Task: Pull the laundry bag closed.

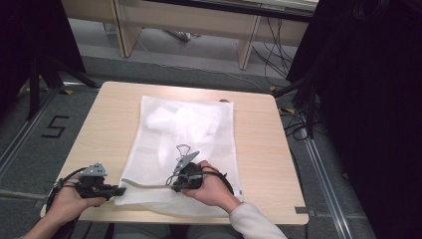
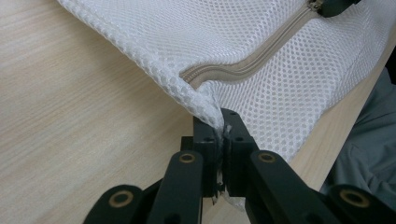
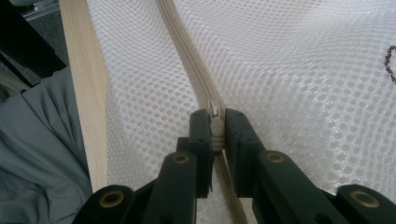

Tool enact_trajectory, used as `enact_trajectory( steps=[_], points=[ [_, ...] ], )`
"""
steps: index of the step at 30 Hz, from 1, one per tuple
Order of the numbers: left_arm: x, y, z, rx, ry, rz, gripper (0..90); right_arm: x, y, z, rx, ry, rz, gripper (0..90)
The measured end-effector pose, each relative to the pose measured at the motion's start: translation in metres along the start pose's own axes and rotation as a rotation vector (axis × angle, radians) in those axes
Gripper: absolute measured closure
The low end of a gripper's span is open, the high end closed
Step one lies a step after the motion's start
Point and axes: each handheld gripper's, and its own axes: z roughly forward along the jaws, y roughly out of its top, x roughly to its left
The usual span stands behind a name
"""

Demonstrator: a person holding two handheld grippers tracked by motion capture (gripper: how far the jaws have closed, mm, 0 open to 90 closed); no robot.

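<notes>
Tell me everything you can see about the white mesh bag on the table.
The white mesh bag is a flat rectangular pouch of honeycomb netting lying on the wooden table, something pale showing faintly inside. A beige zipper runs near its front edge. The left gripper pinches the bag's corner; the right gripper is shut on the zipper pull.

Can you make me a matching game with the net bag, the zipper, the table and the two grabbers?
Things:
1. mesh bag
2. zipper
3. left gripper
4. right gripper
5. table

Matches:
a. shut on the zipper pull
b. pale wood
c. white, lying flat
d. beige, running along the bag's near edge
e. shut on the bag's corner

Pairs: 1-c, 2-d, 3-e, 4-a, 5-b
</notes>
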Motion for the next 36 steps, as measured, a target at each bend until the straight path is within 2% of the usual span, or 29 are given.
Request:
enact_trajectory(
  steps=[3,7,9,10,17,23,29,36],
  points=[
    [-0.001,0.000,0.001,-0.012,0.008,-0.007,85.6,-0.001,-0.001,0.000,-0.006,-0.003,0.001,82.4],
    [0.000,0.000,0.000,-0.002,0.002,-0.001,85.6,-0.001,-0.002,-0.002,-0.012,-0.004,0.006,82.4],
    [-0.001,-0.001,0.002,-0.027,0.003,-0.012,85.6,-0.001,-0.002,-0.004,-0.006,-0.005,0.009,82.4],
    [0.000,-0.001,0.001,-0.016,0.006,-0.001,85.6,-0.002,-0.003,-0.004,-0.008,-0.005,0.007,82.4],
    [-0.001,-0.001,0.002,-0.019,0.006,-0.006,85.6,-0.002,-0.005,-0.005,-0.007,-0.008,0.008,82.4],
    [0.000,-0.001,0.001,-0.018,0.006,-0.003,85.6,-0.003,-0.007,-0.008,-0.006,-0.012,0.032,82.4],
    [-0.001,-0.001,0.001,-0.018,0.008,-0.005,85.6,-0.005,-0.009,-0.010,-0.010,-0.013,0.015,82.4],
    [-0.001,-0.001,0.002,-0.019,0.007,-0.005,85.6,-0.006,-0.011,-0.011,-0.013,-0.011,0.019,82.4]
  ],
)
